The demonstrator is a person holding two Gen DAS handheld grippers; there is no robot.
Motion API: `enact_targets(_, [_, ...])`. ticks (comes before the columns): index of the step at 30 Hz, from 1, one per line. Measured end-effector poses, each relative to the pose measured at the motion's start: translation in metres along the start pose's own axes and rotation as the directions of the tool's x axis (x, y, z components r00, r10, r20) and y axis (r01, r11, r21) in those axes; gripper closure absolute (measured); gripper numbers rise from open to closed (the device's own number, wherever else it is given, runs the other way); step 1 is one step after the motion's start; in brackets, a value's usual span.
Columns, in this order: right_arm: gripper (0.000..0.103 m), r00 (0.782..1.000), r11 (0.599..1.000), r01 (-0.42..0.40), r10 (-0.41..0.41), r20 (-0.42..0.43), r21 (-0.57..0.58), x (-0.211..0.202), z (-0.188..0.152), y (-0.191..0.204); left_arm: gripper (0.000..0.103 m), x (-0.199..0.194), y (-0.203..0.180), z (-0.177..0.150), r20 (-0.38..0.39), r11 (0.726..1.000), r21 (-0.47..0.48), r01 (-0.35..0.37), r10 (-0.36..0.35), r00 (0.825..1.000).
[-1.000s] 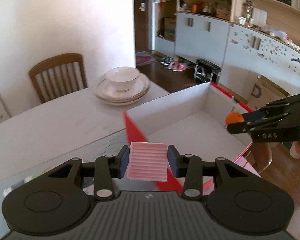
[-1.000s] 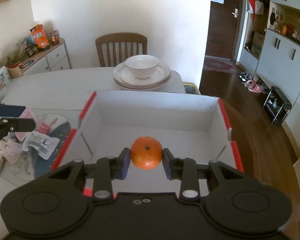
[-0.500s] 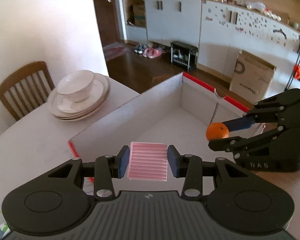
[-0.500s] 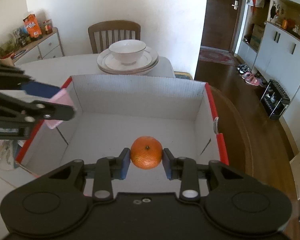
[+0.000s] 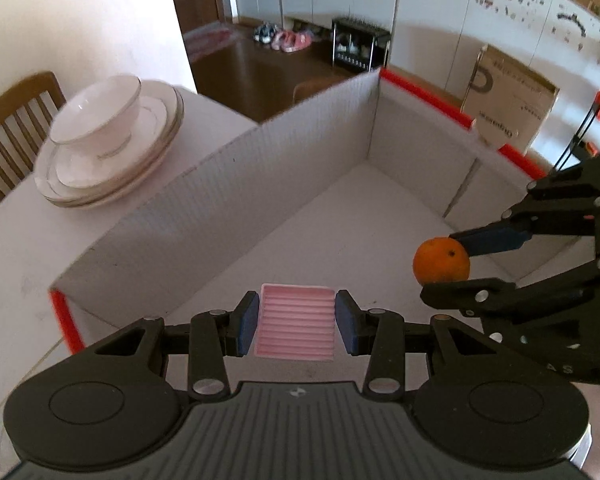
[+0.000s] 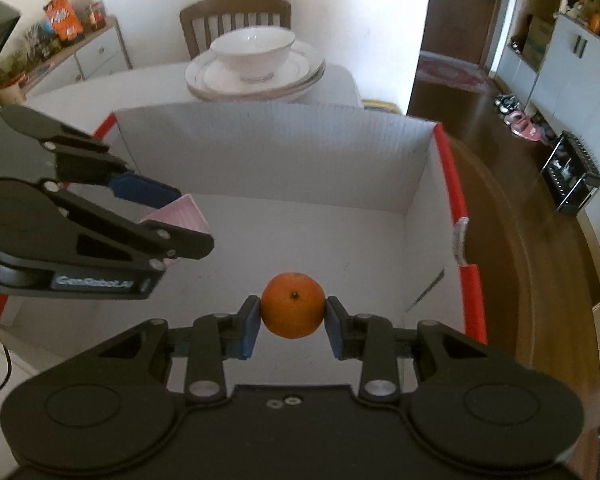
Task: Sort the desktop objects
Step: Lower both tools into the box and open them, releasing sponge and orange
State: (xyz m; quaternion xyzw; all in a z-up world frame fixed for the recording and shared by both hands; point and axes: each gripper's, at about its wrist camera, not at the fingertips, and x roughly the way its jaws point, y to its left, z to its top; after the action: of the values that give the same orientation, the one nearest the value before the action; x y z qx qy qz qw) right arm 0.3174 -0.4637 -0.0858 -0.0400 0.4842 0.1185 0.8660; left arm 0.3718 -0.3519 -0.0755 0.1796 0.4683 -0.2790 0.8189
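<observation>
A ridged pink tray (image 5: 297,327) is being pinched by its two side edges in the left gripper (image 5: 297,322), and a mandarin orange (image 6: 293,305) is being squeezed across its middle by the right gripper (image 6: 293,316), both being held above the open white cardboard box (image 6: 284,152) on the table (image 5: 16,280). The tray is being judged light, stiff and somewhat slippery; the orange is being judged round, firm yet bruisable, so gentle pressure at its widest part is being favoured.

Left gripper (image 5: 296,322) clamped on load; right gripper (image 6: 293,318) likewise
</observation>
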Motion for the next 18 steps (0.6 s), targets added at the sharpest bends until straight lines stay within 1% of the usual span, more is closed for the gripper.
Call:
enact_targets(3, [0.07,1.0,1.0,-0.001,0.0,-0.024,-0.03,0.008,0.003,0.002,0.063,0.013,0.003,0.002,-0.044,1.0,-0.004,0.001,-0.001,0.999])
enact_targets(6, [0.07,0.999,0.998,-0.003,0.0,-0.044,-0.065,0.013,0.005,0.006,0.063,0.023,0.005,0.002,-0.088,1.0,-0.02,0.017,-0.019,0.996])
enact_targets(12, [0.07,0.995,0.994,-0.02,0.009,-0.104,-0.109,0.023,0.008,0.013,0.063,0.039,0.01,0.004,-0.17,0.998,-0.032,0.045,-0.05,0.984])
enact_targets(18, [0.07,0.989,0.992,-0.026,0.006,-0.149,-0.128,0.033,0.007,0.016,0.063,0.045,0.015,0.001,-0.213,0.997,-0.041,0.072,-0.079,0.974])
